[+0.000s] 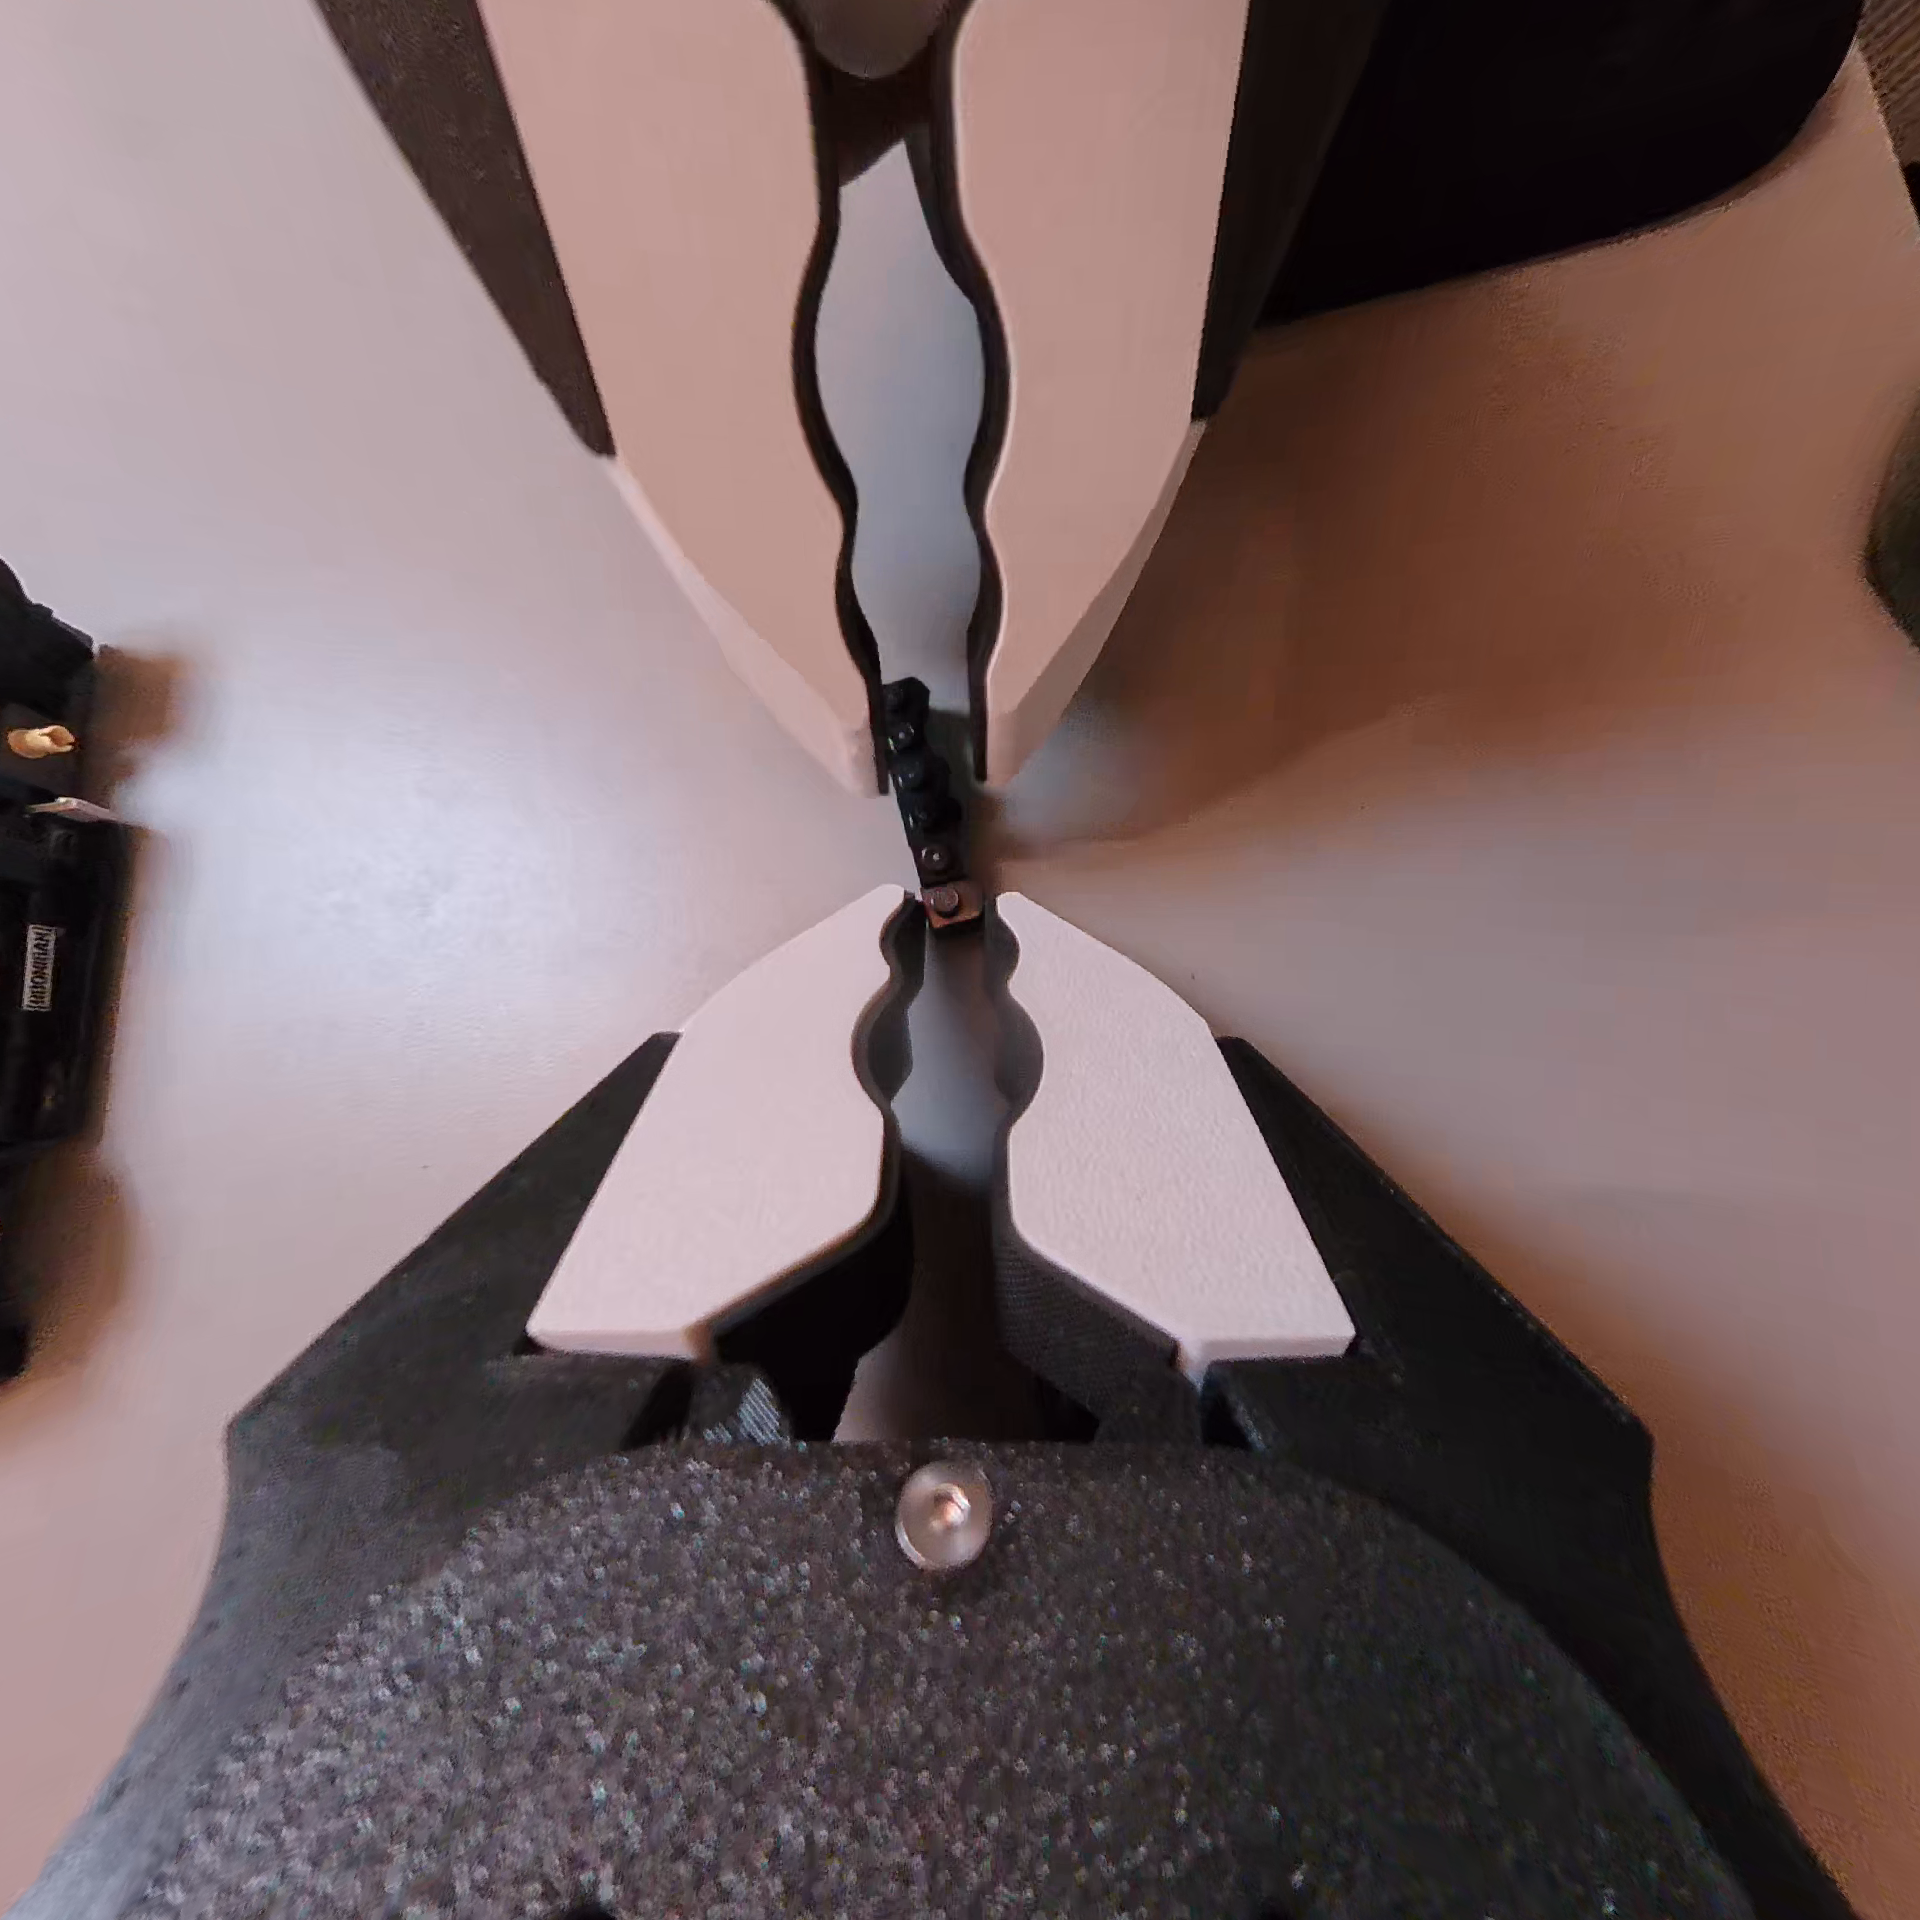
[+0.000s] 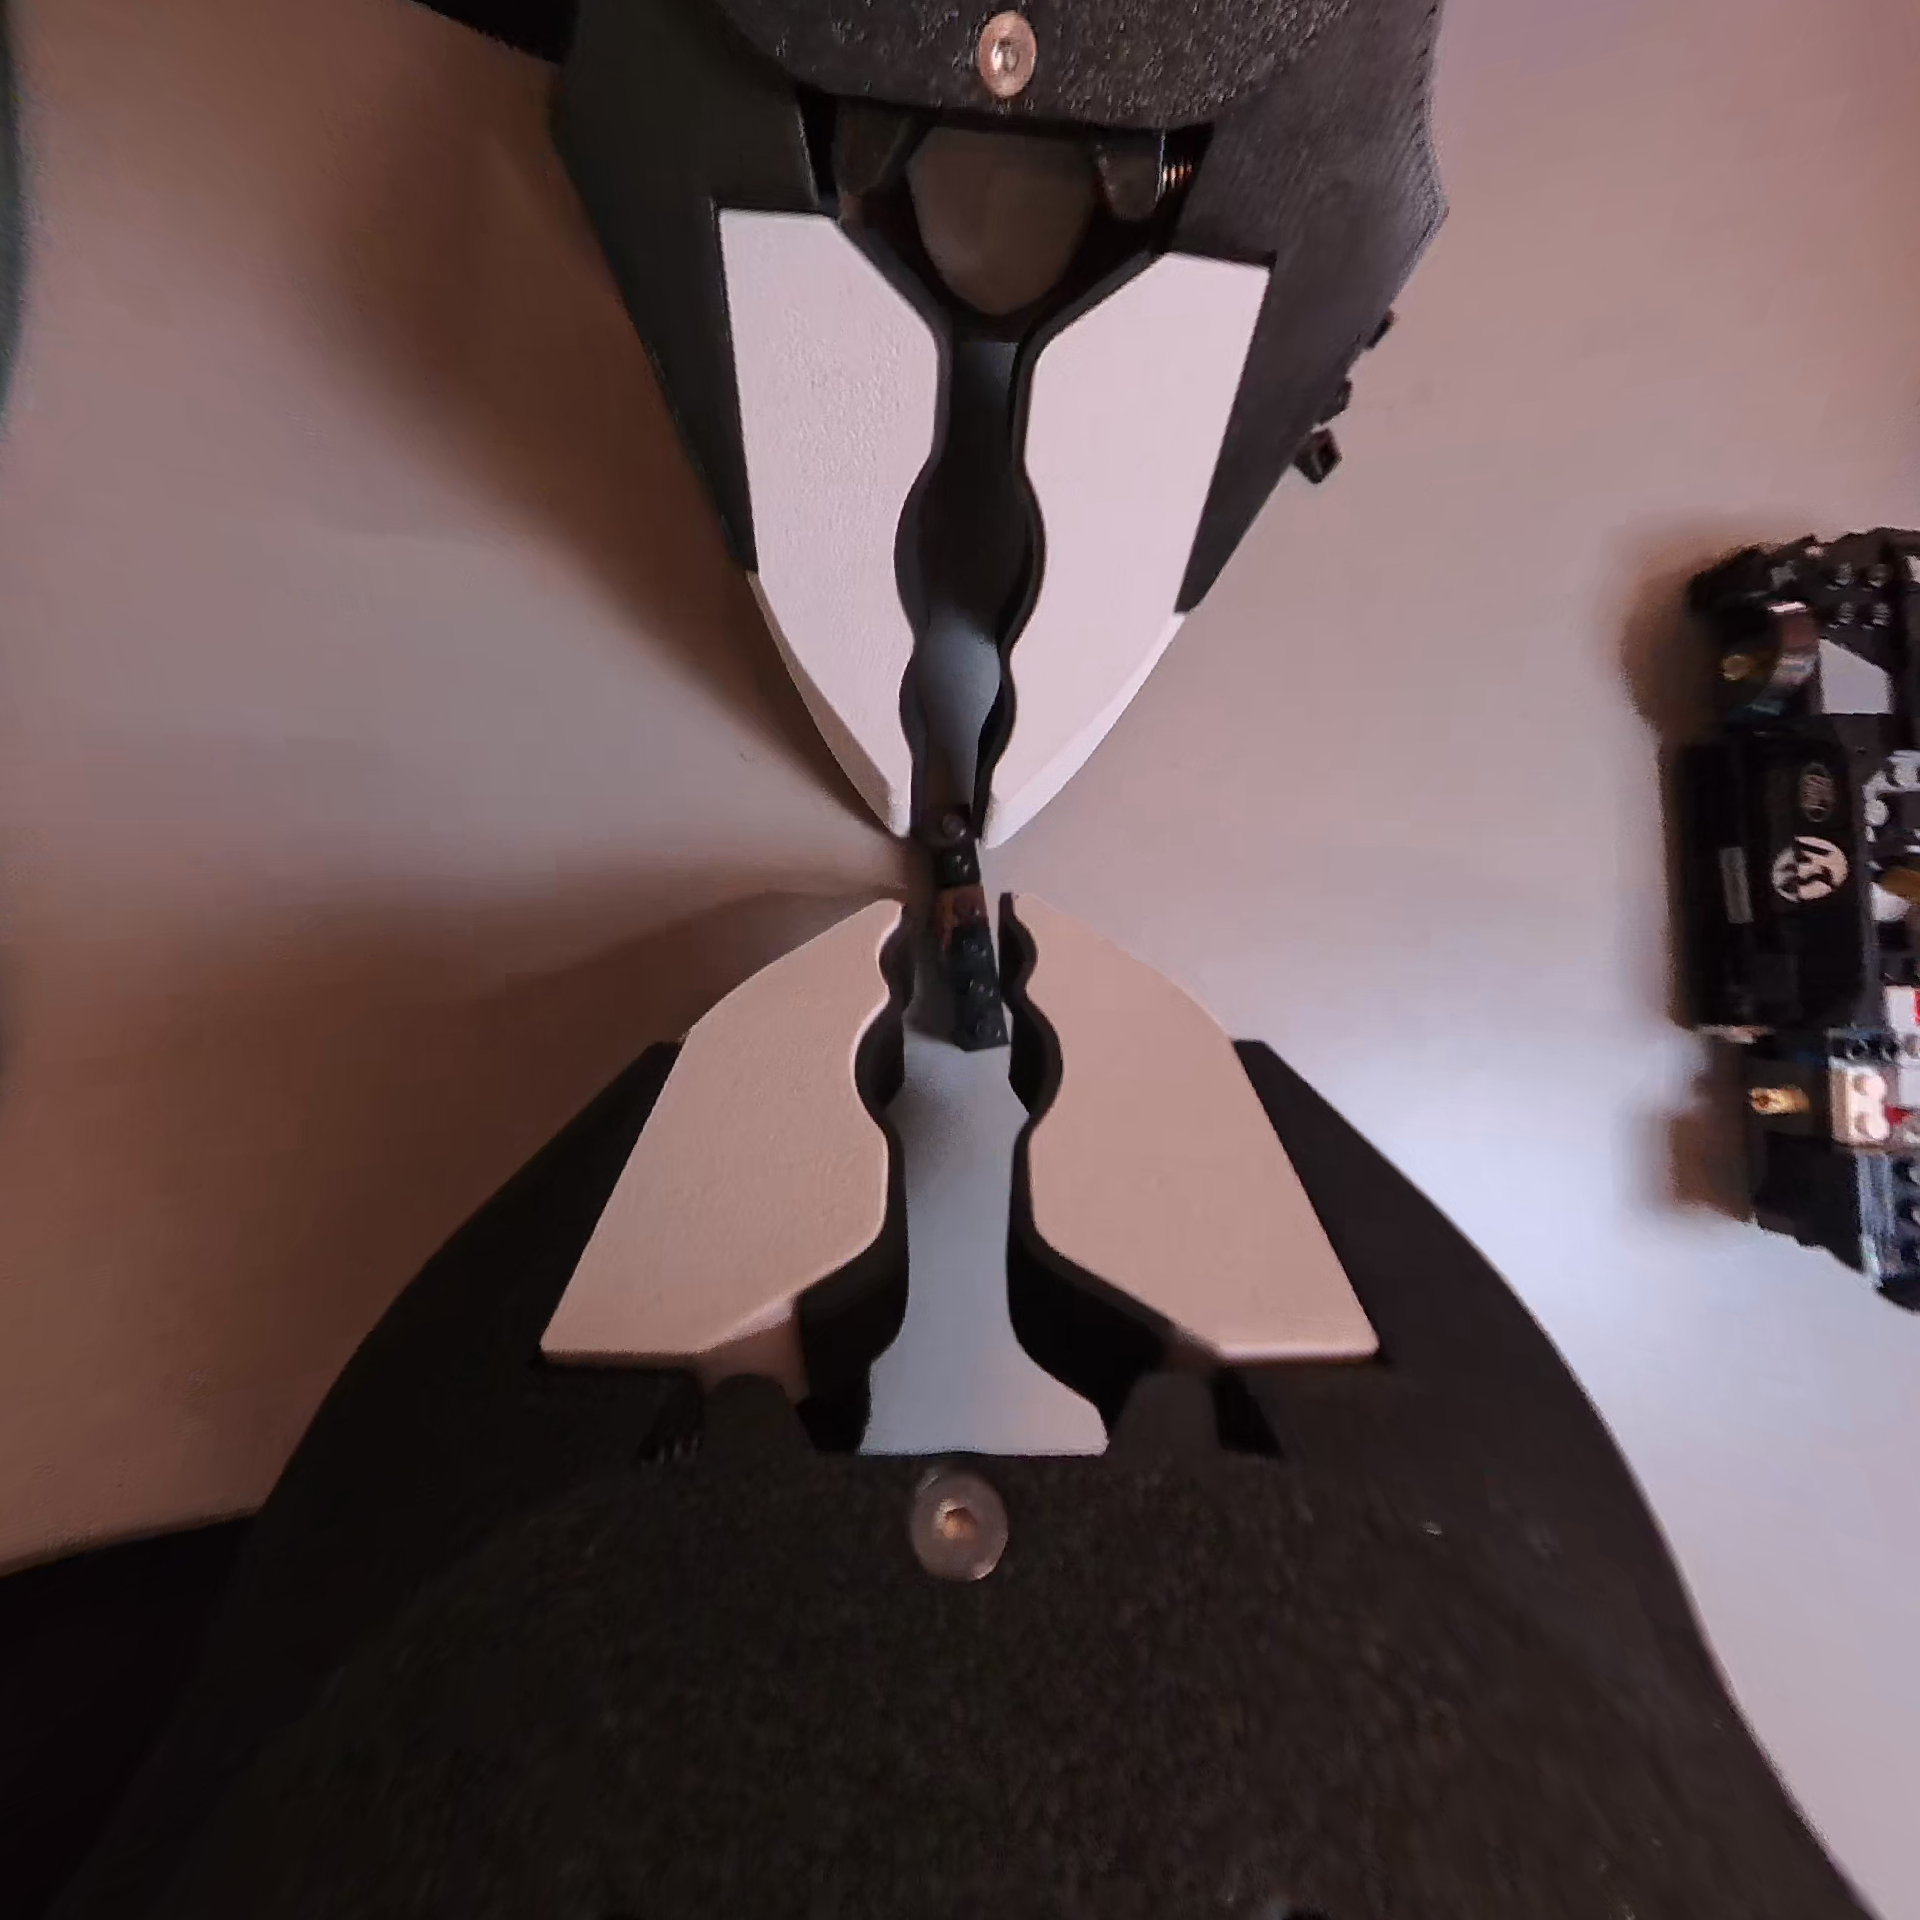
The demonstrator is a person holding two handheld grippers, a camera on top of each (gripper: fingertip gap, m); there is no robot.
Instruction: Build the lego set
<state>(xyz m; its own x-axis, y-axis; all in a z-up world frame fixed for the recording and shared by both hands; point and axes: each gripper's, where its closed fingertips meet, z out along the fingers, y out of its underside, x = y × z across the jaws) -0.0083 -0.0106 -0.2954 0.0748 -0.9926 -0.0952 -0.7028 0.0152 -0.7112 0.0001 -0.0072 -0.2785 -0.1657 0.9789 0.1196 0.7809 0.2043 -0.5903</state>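
Note:
My left gripper (image 1: 951, 912) is shut on a small black one-stud piece (image 1: 948, 904) at its fingertips. My right gripper (image 2: 951, 923) is shut on a long narrow black studded plate (image 2: 977, 987) held edge-on. The two grippers face each other tip to tip above the white table (image 1: 416, 831). The small piece meets the free end of the plate (image 1: 925, 800). The right gripper (image 1: 925, 774) comes in from the top of the left wrist view. The left gripper (image 2: 951, 828), with the small piece (image 2: 956, 831), comes in from the top of the right wrist view.
A partly built black lego car (image 2: 1808, 935) lies on the table, at the right edge of the right wrist view and the left edge of the left wrist view (image 1: 52, 935). A dark object (image 1: 1558, 135) sits at the far right corner. Less than 4 cm separates the two grippers' tips. The partly built black lego car (image 2: 1808, 935) is about equally far from each gripper, around 15 cm.

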